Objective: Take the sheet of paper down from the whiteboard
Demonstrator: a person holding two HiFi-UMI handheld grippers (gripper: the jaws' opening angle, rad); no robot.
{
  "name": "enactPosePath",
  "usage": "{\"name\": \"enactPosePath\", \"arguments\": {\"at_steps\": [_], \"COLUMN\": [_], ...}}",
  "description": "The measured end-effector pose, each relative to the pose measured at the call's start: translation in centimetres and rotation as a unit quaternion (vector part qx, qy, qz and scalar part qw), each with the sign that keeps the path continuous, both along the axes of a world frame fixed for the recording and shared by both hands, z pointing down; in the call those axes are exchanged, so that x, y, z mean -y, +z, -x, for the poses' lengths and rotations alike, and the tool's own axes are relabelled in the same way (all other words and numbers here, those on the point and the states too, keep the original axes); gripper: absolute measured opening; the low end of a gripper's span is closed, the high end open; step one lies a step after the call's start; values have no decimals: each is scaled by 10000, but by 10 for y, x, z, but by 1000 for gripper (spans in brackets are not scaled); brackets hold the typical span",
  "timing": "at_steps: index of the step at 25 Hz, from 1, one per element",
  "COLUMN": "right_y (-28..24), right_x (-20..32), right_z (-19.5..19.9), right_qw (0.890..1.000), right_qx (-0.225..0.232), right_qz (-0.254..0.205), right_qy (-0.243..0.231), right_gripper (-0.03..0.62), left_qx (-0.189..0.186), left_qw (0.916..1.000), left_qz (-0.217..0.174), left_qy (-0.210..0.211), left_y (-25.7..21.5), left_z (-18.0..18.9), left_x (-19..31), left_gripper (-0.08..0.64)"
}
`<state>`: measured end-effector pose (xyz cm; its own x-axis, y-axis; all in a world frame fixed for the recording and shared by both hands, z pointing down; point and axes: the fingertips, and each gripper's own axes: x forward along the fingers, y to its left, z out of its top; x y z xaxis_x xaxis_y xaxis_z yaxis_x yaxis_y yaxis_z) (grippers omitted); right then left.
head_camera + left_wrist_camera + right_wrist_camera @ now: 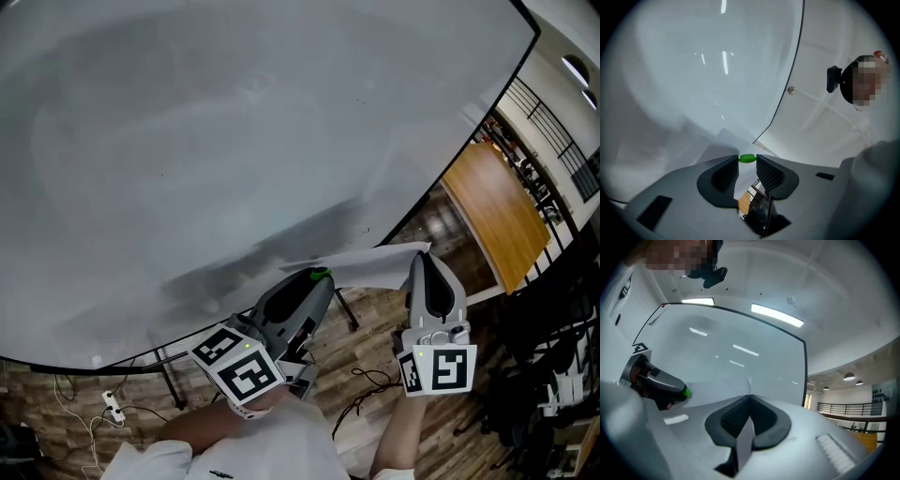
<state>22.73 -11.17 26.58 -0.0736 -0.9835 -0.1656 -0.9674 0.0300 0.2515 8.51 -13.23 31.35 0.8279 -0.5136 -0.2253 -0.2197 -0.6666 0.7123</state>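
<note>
Your right tool (750, 398) was clamped shut on the sheet of paper (364, 260), with the sheet's white edge running down between its two jaws. In the head view it pointed up toward the lower part of the whiteboard (234, 122). Its marker cube faced you, and your right forearm (398, 441) rose beneath it.

Your left tool (747, 164) pointed at the whiteboard just beside the right one, rolled to one side so its marker cube sat tilted. Its jaw tips pinched a small green piece (746, 158).

The sheet stood out from the whiteboard's face rather than lying flat on it. It hung nearly level in front of the board's lower part and showed almost edge-on as a thin white strip. That strip reached from the right tool's tip across to just above the left tool's green tip. It looked plain white and smooth. A grey shadow (272, 258) lay on the whiteboard behind it. You could not tell whether the far edge touched the whiteboard.
</note>
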Motion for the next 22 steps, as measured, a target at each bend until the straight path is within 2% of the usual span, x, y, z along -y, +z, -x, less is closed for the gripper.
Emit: {"name": "enactPosePath", "arguments": {"at_steps": [4,9,14,19,22], "right_y": [11,26,47,71,84], "right_x": [-14,-34,-47,-54,-56], "right_z": [-14,-26,-33,-34,-33], "right_qw": [9991,9964,9921,9870,9848], "right_qx": [175,510,814,1137,1252], "right_qz": [-4,23,60,129,188], "right_qy": [374,678,955,1132,1187], "right_gripper": [9,9,9,9,9], "left_qx": [461,1181,1674,2146,2324], "left_qw": [9975,9823,9691,9498,9418], "left_qz": [-512,-1344,-1632,-2073,-2224], "left_qy": [-153,-558,-782,-944,-980], "left_y": [4,7,19,22,23], "left_z": [6,16,29,44,48], "left_x": [-2,1,9,14,15], "left_gripper": [123,124,123,124,124]}}
